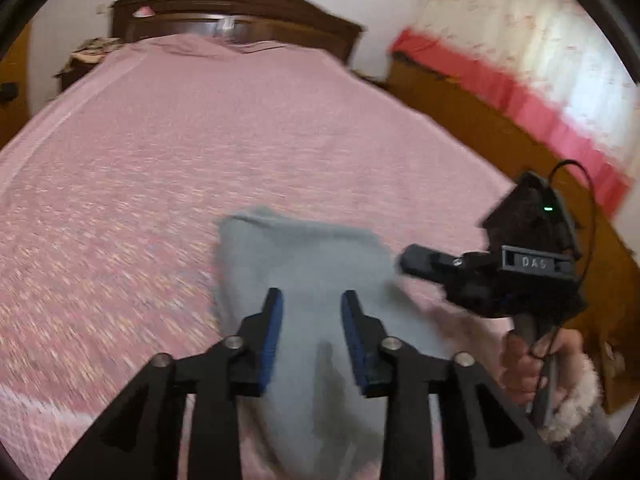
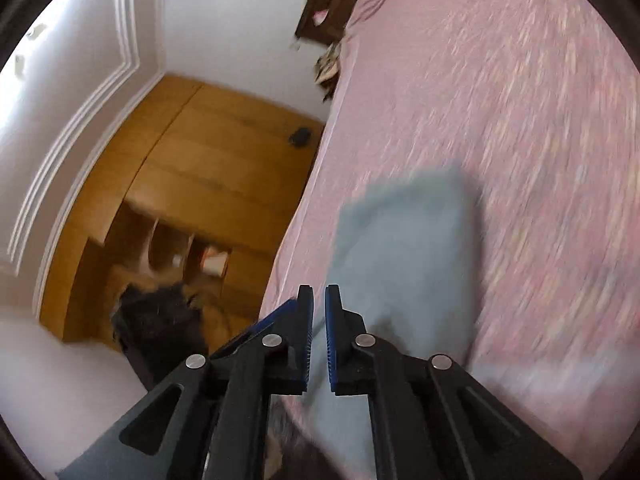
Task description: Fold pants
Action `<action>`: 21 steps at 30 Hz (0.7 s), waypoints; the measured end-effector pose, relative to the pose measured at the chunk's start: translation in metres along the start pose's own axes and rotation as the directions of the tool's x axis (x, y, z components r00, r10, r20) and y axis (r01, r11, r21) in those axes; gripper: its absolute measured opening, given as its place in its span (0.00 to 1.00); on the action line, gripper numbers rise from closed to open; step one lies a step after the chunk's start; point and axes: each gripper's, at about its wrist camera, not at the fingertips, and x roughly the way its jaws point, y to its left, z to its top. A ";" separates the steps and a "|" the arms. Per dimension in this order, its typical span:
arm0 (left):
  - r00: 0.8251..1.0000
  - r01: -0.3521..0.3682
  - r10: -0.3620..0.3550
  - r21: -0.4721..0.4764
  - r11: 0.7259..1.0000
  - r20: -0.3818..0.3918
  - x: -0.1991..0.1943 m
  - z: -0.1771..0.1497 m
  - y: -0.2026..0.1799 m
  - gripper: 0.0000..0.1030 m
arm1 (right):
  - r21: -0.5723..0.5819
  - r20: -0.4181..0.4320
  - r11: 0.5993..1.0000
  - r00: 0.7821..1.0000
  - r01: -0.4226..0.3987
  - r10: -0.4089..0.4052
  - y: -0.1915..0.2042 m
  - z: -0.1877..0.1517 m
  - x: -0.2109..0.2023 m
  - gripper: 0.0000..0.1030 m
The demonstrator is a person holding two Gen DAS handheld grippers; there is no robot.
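Grey pants [image 1: 304, 256] lie folded into a small bundle on the pink bedspread [image 1: 160, 160], near the bed's front edge. My left gripper [image 1: 312, 312] hovers over the bundle's near part. Its blue-padded fingers [image 1: 274, 320] stand apart and the cloth lies below the gap, not pressed. At the bundle's right edge is my right gripper [image 1: 404, 260], held by a hand in a fluffy cuff. In the right wrist view the right gripper [image 2: 319, 300] shows only a narrow slit between its pads. The pants [image 2: 404, 240] lie just beyond it. I cannot tell whether any cloth is nipped.
A dark wooden headboard [image 1: 236, 12] closes the bed's far end. Wood floor [image 1: 460, 100] and a red-edged curtain [image 1: 520, 92] run along the bed's right side. A wooden wardrobe with open shelves [image 2: 180, 208] stands off the bed's other side, where the left gripper's dark body [image 2: 156, 320] shows.
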 end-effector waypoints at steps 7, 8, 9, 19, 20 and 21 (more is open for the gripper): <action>0.997 -0.044 0.046 0.032 0.999 -0.063 0.020 -0.045 -0.008 0.30 | 0.057 0.050 0.991 0.991 0.125 -0.128 -0.017 -0.043 0.000 0.02; 0.997 -0.045 0.046 0.023 0.999 -0.055 0.013 -0.044 -0.009 0.30 | 0.043 0.065 0.991 0.989 0.128 -0.131 -0.011 -0.047 -0.008 0.04; 0.998 -0.049 0.050 0.022 0.999 -0.047 0.007 -0.043 -0.010 0.32 | 0.016 0.069 0.992 0.989 0.128 -0.129 -0.005 -0.051 -0.014 0.07; 0.994 -0.090 0.088 -0.031 0.995 -0.063 0.010 -0.065 0.022 0.66 | 0.045 0.025 0.982 0.983 0.181 -0.182 -0.013 -0.079 -0.010 0.01; 0.995 -0.082 0.079 -0.041 0.996 -0.061 0.010 -0.068 0.024 0.67 | 0.020 0.032 0.982 0.981 0.189 -0.190 -0.009 -0.082 -0.010 0.01; 0.997 -0.063 0.060 -0.063 0.996 -0.045 0.006 -0.072 0.028 0.67 | 0.007 0.039 0.980 0.979 0.201 -0.201 -0.005 -0.083 -0.010 0.02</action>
